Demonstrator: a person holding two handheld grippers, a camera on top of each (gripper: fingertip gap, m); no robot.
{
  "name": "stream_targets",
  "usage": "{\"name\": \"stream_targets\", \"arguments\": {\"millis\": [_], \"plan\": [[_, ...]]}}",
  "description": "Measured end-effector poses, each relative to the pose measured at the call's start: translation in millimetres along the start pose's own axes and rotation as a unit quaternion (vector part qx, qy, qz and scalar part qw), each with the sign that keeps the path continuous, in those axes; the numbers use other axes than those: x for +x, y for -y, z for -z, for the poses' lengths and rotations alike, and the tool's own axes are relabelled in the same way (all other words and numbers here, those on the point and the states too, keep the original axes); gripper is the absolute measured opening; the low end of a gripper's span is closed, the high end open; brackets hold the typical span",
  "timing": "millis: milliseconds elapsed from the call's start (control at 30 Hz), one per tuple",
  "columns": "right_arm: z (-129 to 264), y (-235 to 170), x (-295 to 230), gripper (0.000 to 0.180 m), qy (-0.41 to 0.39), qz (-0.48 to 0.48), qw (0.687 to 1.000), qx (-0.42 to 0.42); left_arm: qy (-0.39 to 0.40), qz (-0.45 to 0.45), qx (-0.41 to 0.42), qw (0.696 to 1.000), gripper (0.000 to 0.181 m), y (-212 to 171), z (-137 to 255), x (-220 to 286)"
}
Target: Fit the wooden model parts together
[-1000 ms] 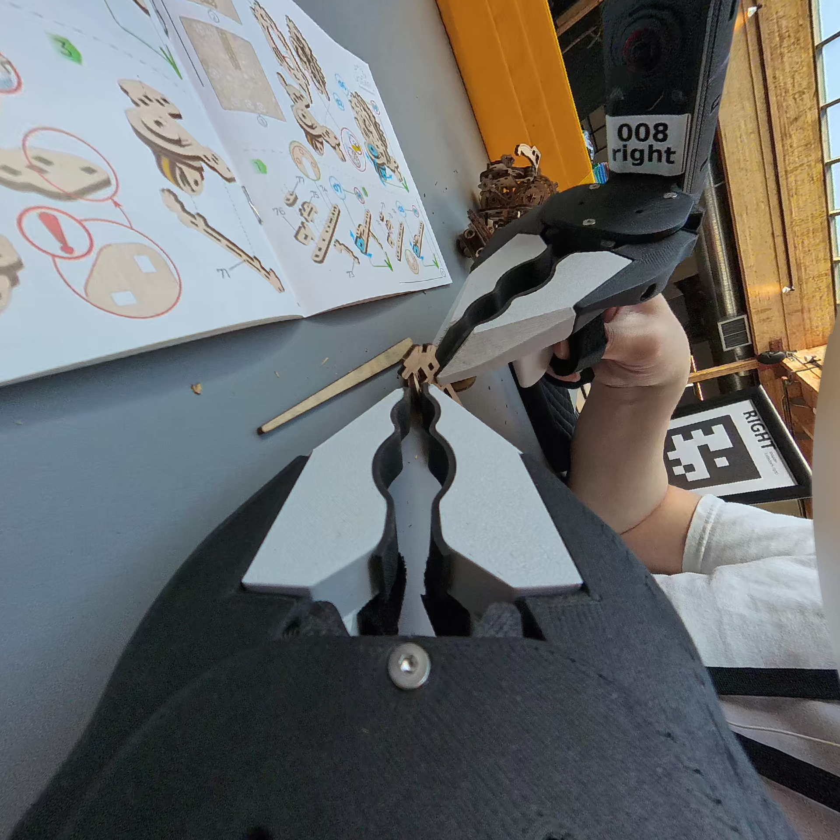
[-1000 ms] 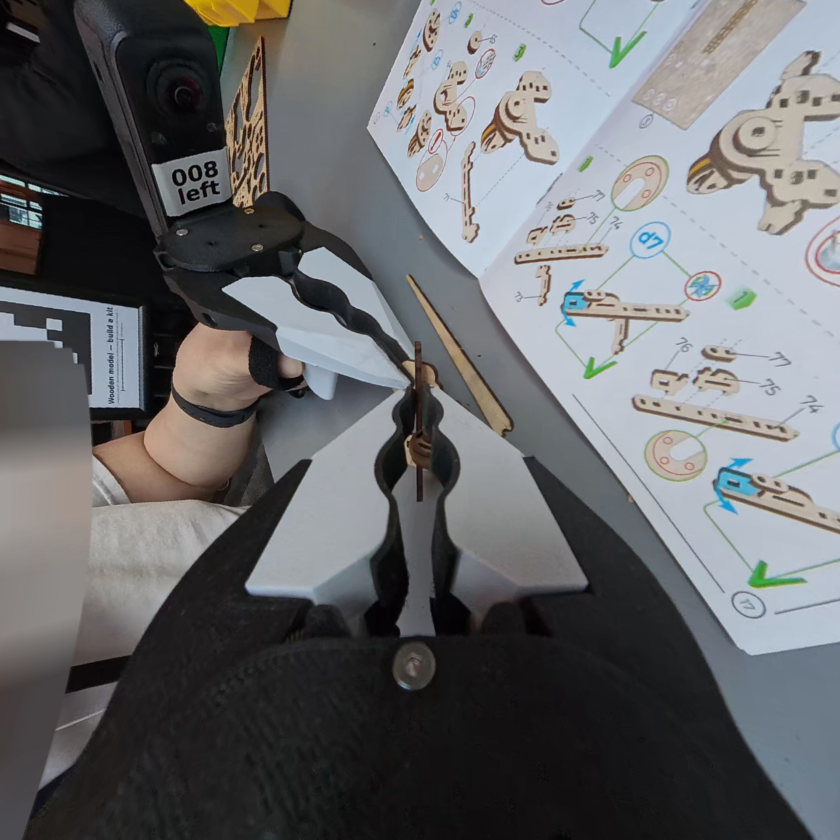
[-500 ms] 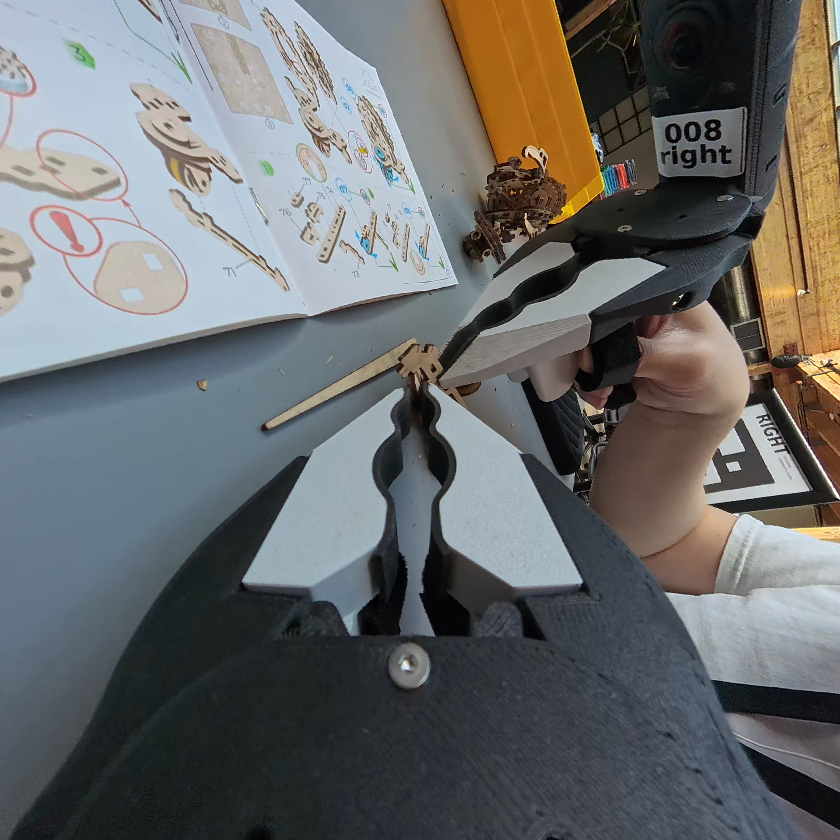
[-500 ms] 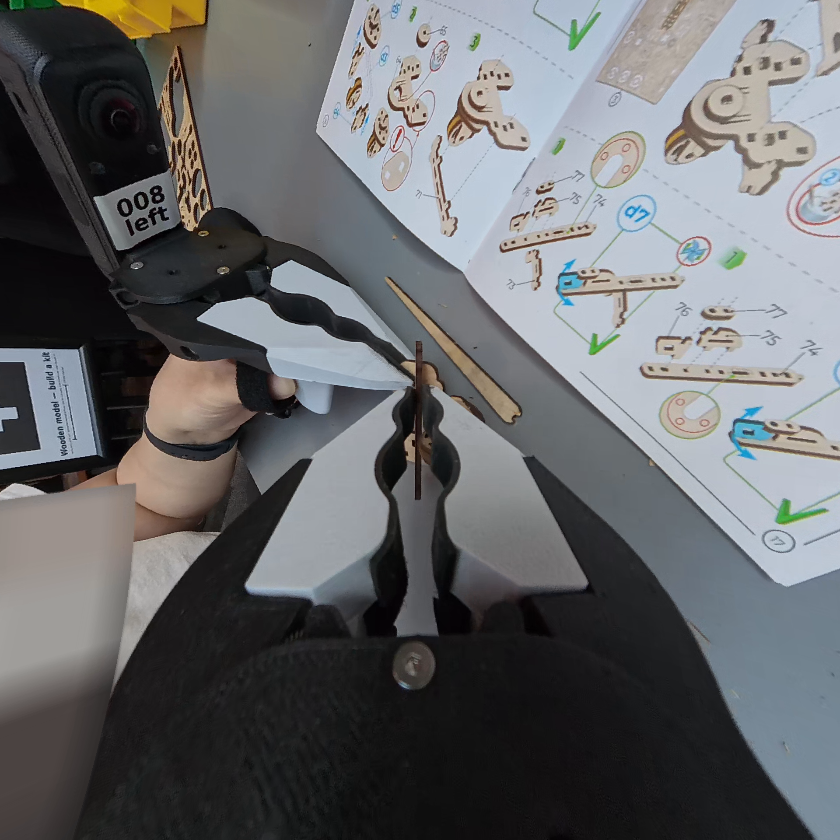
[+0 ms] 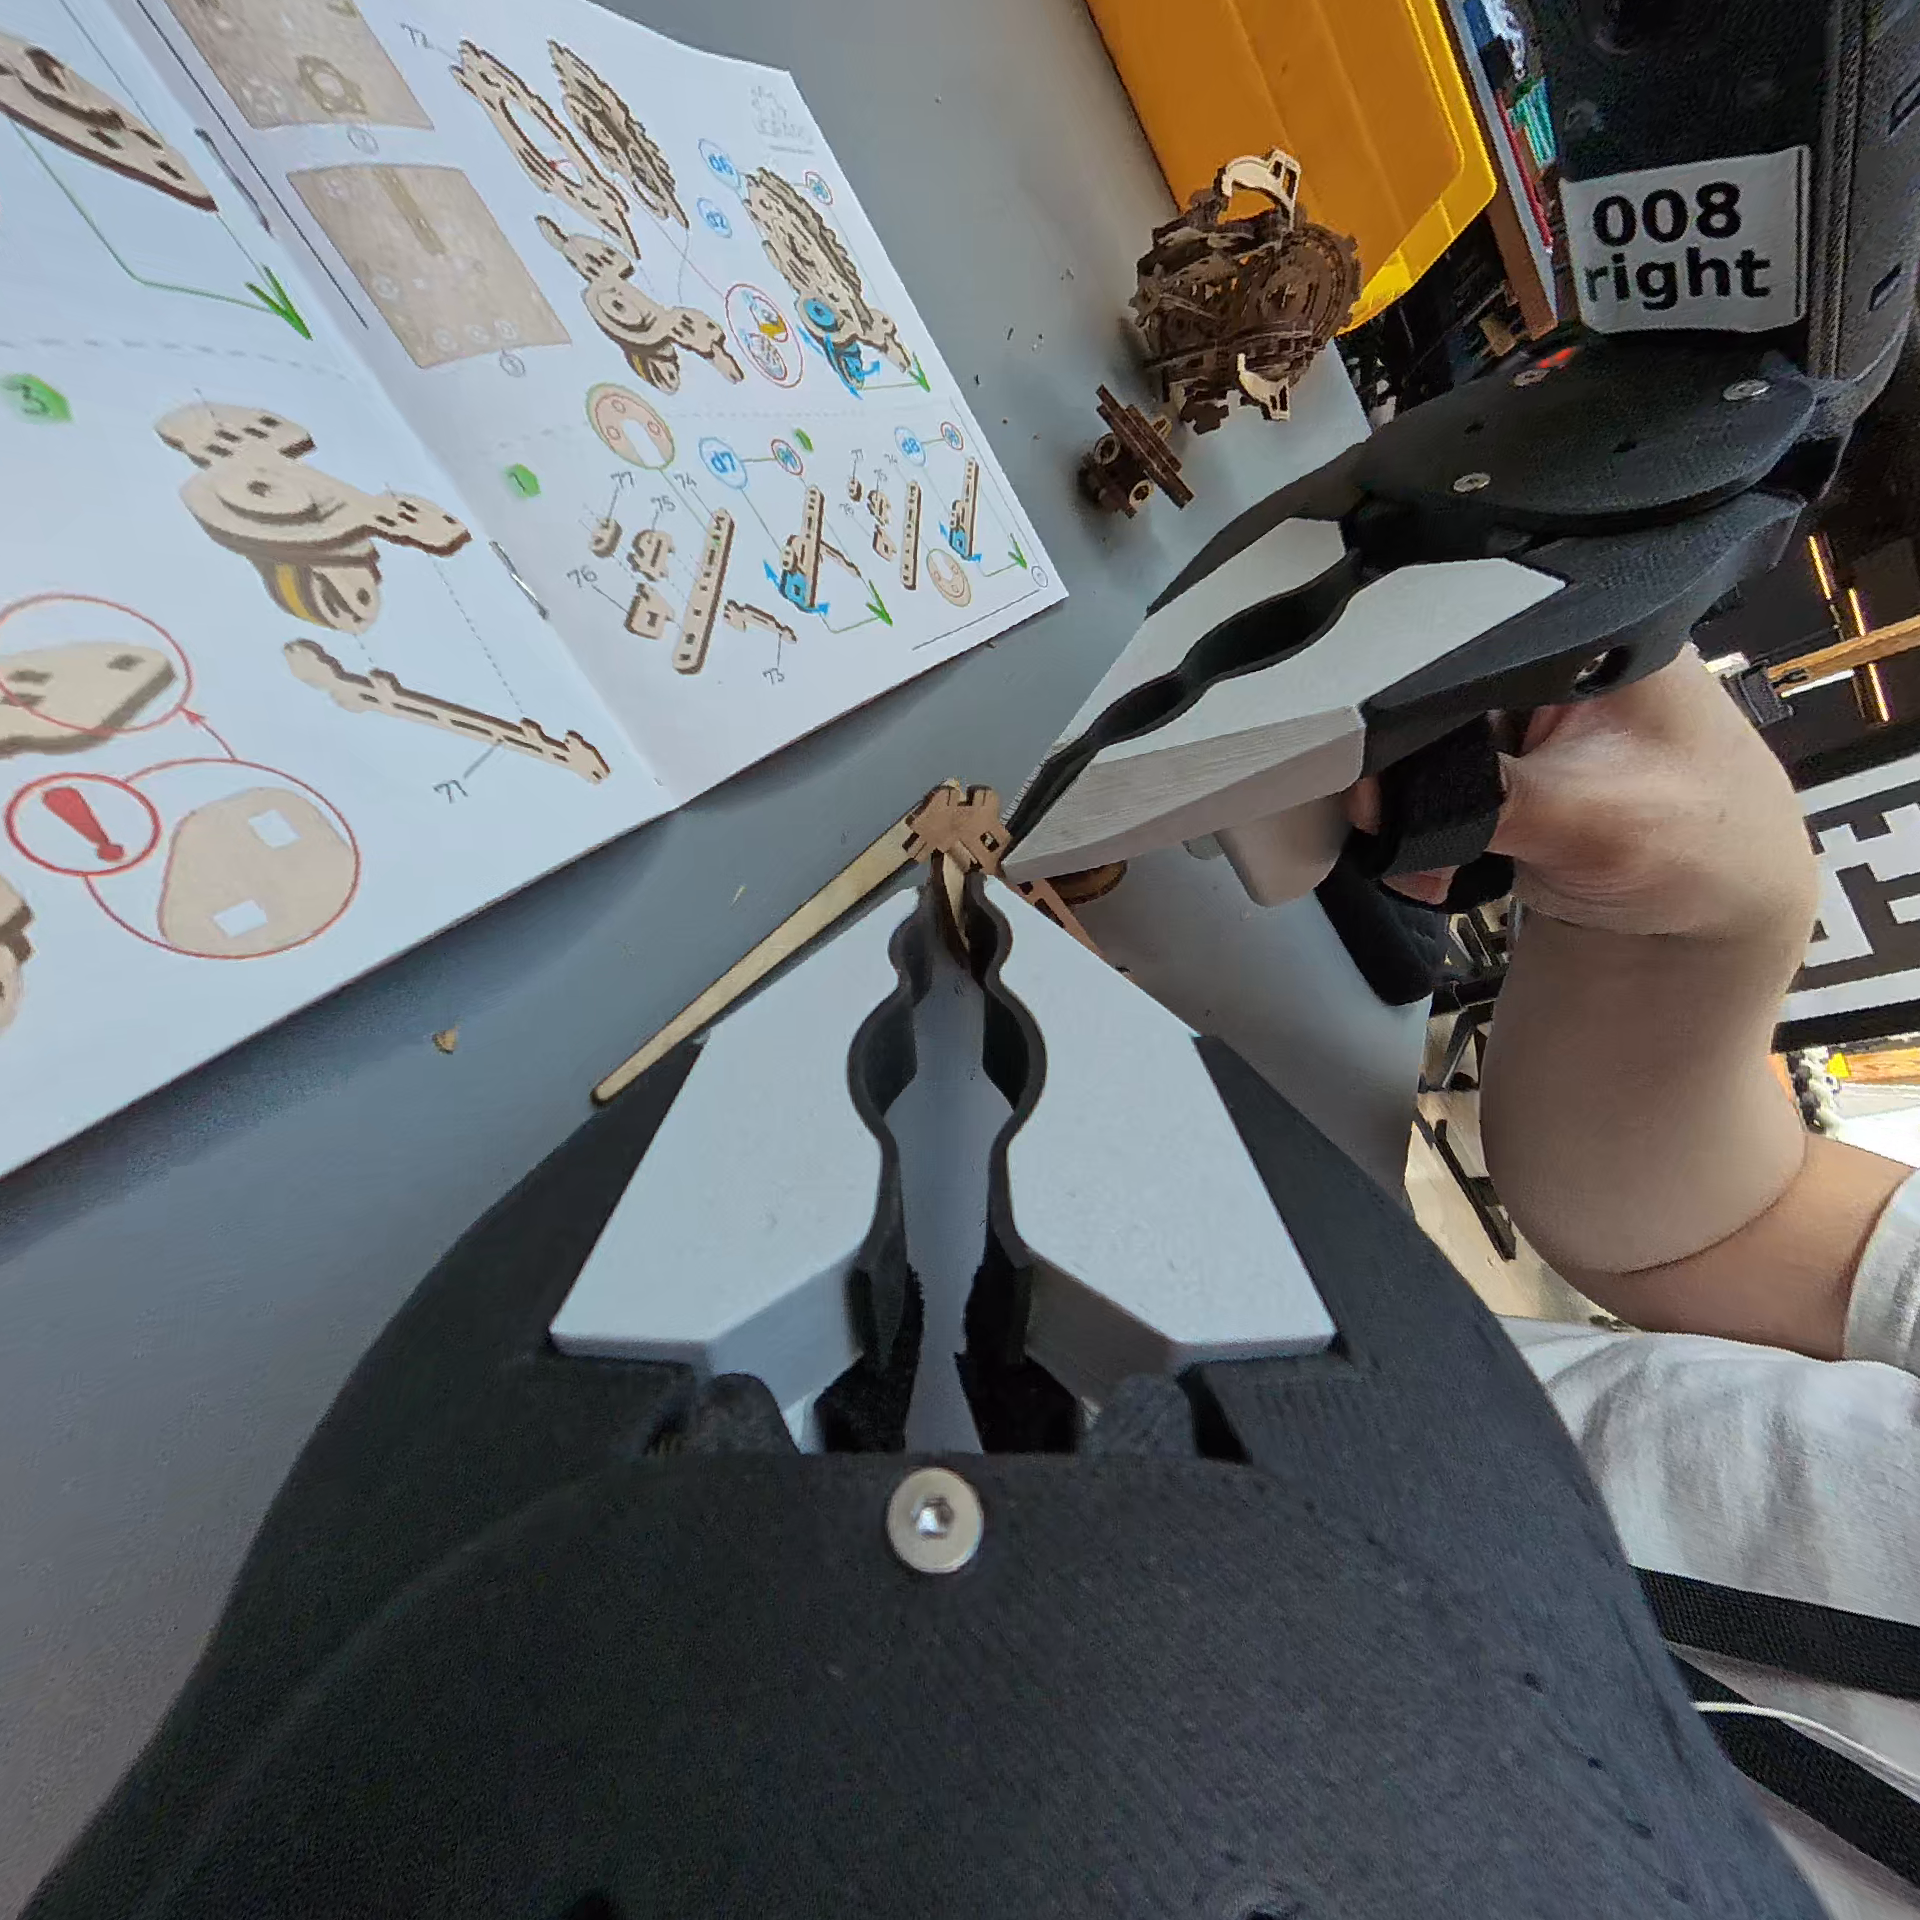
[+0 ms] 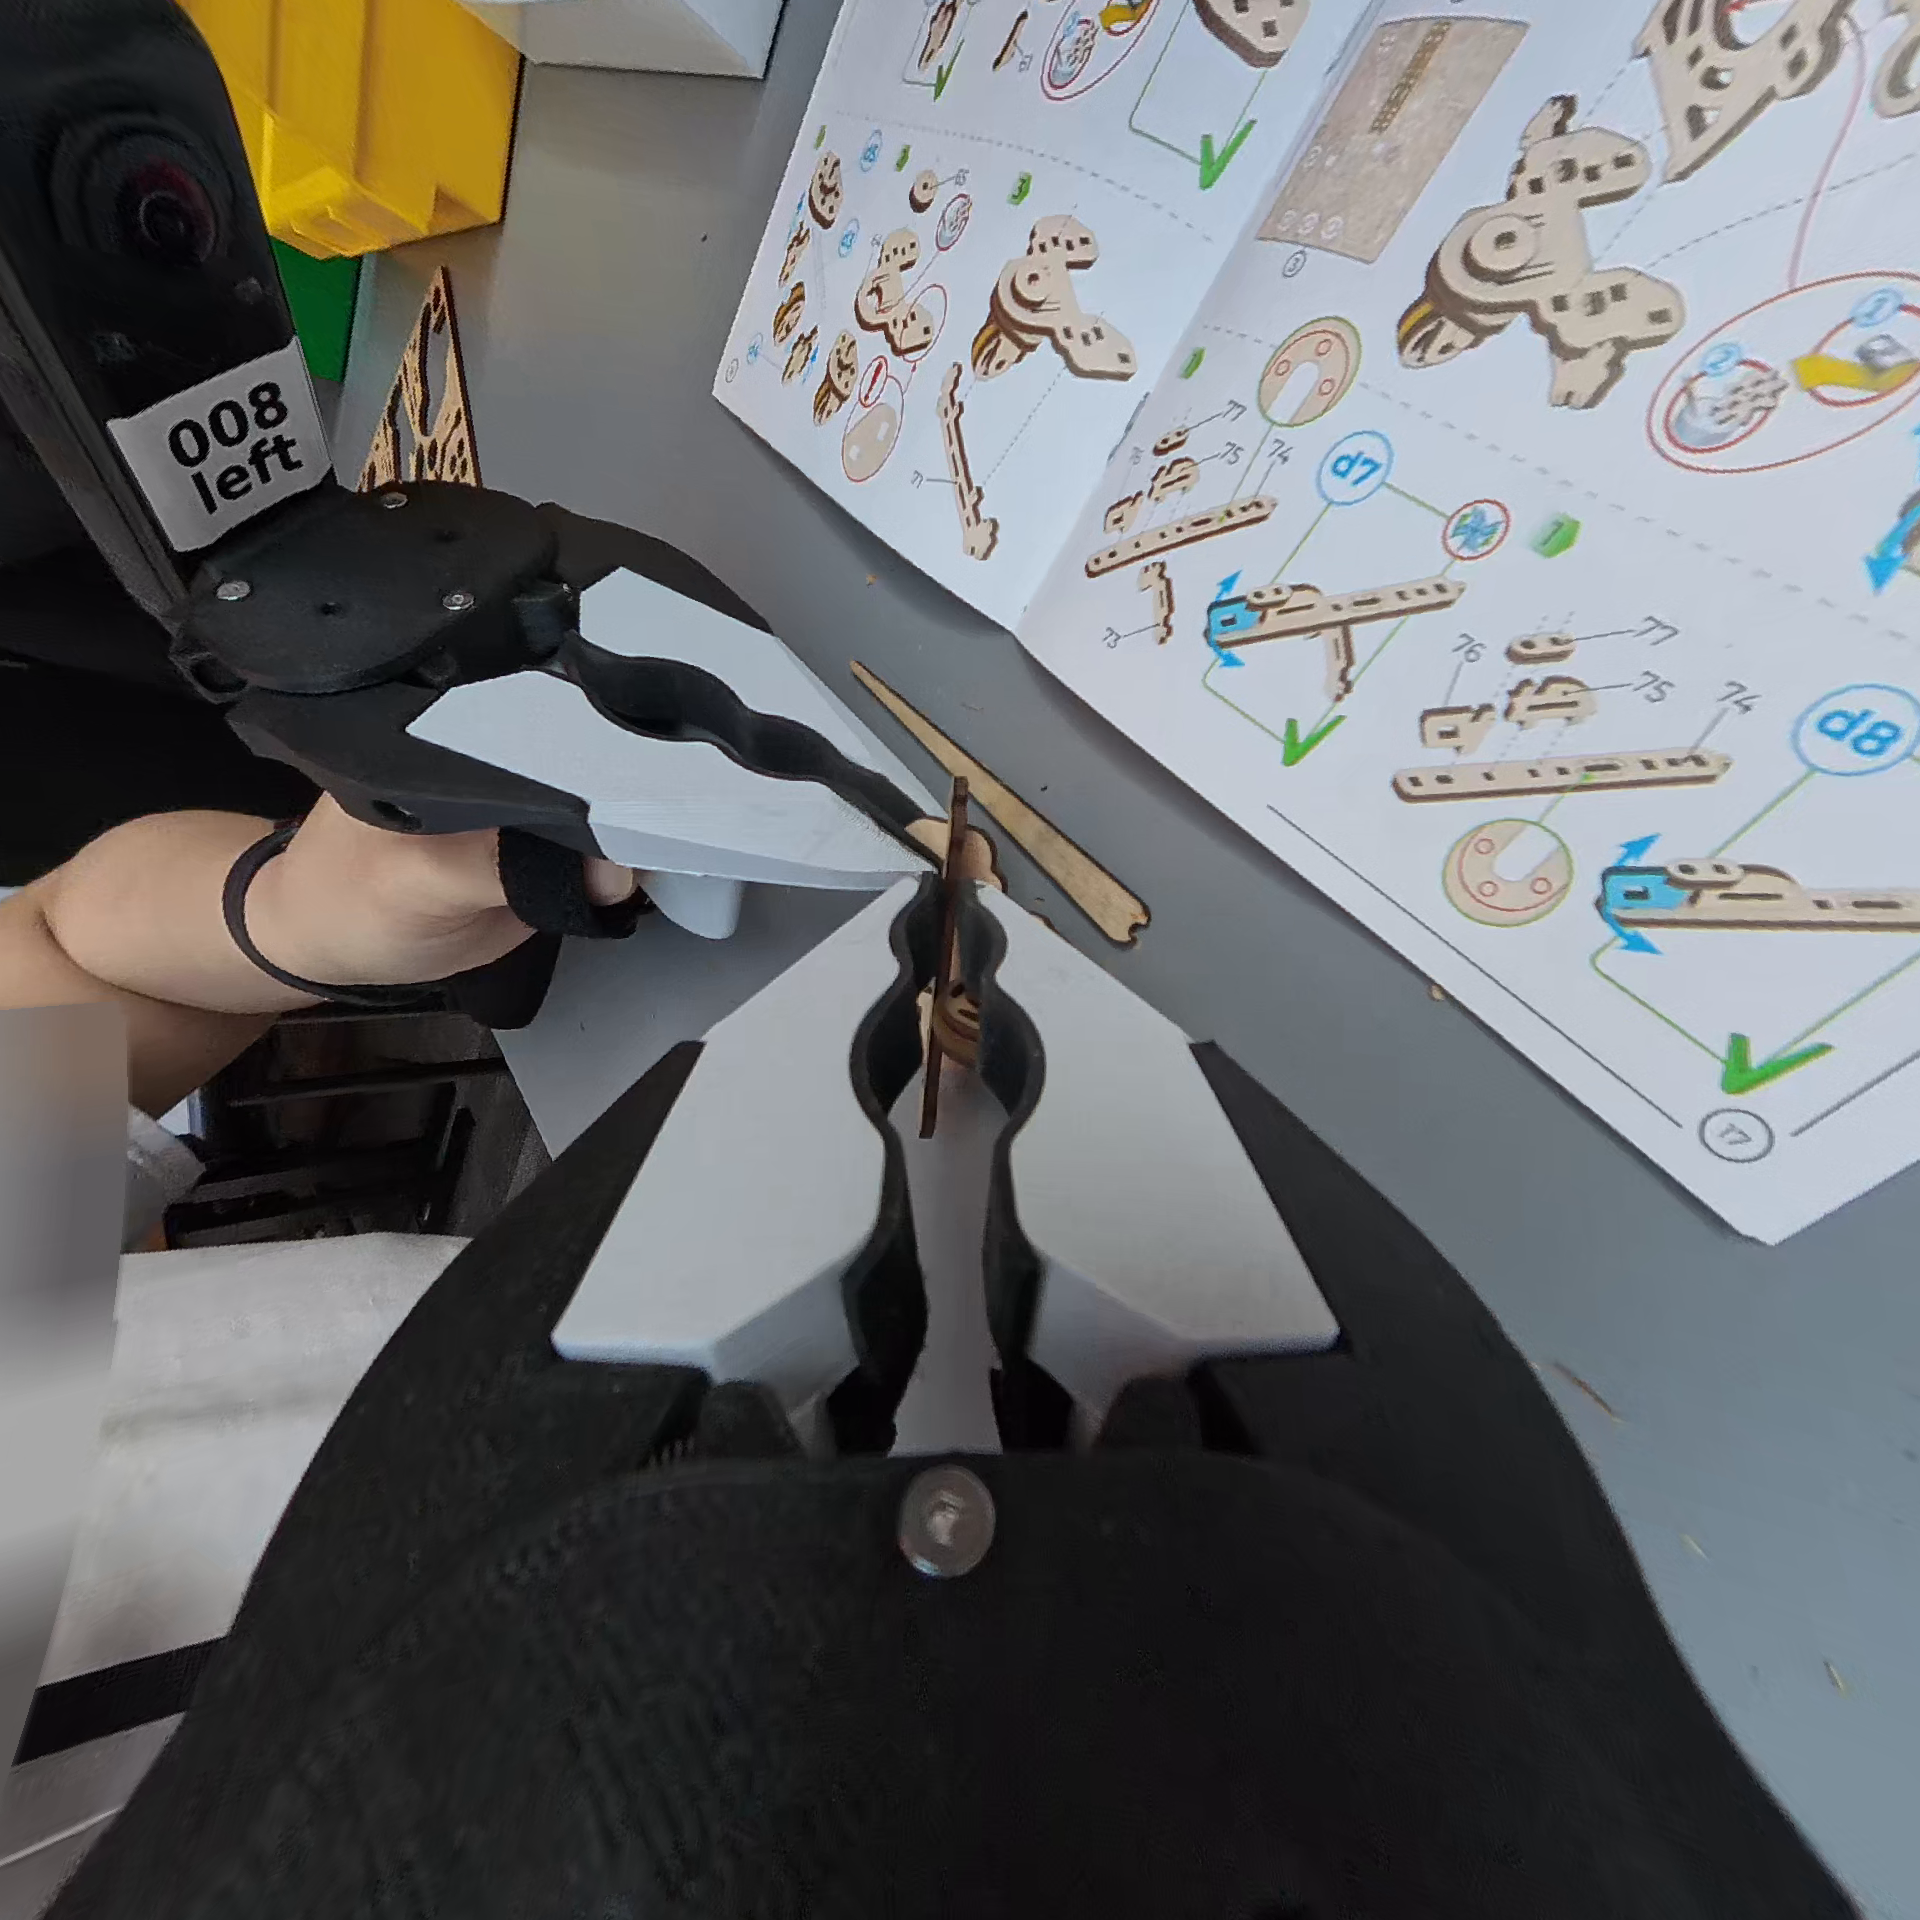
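My left gripper (image 5: 951,896) is shut on a small pale wooden piece (image 5: 953,916) just above the grey table (image 5: 260,1299). My right gripper (image 6: 945,888) is shut on a thin flat wooden part (image 6: 943,966), seen edge-on, with a small round piece (image 6: 963,1016) on its side. In the left wrist view that part's notched end (image 5: 951,821) sticks out of the right gripper (image 5: 1023,821) and touches the left's piece. The two grippers meet tip to tip. The left gripper (image 6: 920,847) comes in from the left in the right wrist view.
A tapered wooden stick (image 5: 769,945) lies on the table just beyond the tips. An open instruction booklet (image 5: 416,468) lies behind it. A dark assembled wooden model (image 5: 1236,291) and a yellow bin (image 5: 1299,135) stand farther back. A cut-out wooden sheet (image 6: 426,405) lies far left. My two grippers' fingertips are within a few centimetres of each other. Left tips and right tips are each some 25 centimetres from the dark assembled wooden model (image 5: 1236,291).
Both grippers stay shut and tip to tip on their parts. The right gripper's body has swung up and to the right in the left wrist view.
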State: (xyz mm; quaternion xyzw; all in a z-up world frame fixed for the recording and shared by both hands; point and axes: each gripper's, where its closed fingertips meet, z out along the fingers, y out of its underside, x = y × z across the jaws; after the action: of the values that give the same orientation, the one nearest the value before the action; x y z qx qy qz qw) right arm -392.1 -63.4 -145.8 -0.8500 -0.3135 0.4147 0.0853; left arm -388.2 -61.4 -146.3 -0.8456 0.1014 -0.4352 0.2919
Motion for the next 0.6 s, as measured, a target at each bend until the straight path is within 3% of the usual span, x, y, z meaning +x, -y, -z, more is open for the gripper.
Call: {"name": "stream_targets", "arguments": {"millis": [267,600], "plan": [[0,-2,-3,0.002,0.000,-0.028,1.000,0.015,-0.067,0.041,0.009,0.997,0.001,-2,3,2],[-6,0,-7,0.002,-0.086,-0.010,0.996,0.029,-0.055,0.068,0.033,0.996,0.001,-3,9,-3]]}}
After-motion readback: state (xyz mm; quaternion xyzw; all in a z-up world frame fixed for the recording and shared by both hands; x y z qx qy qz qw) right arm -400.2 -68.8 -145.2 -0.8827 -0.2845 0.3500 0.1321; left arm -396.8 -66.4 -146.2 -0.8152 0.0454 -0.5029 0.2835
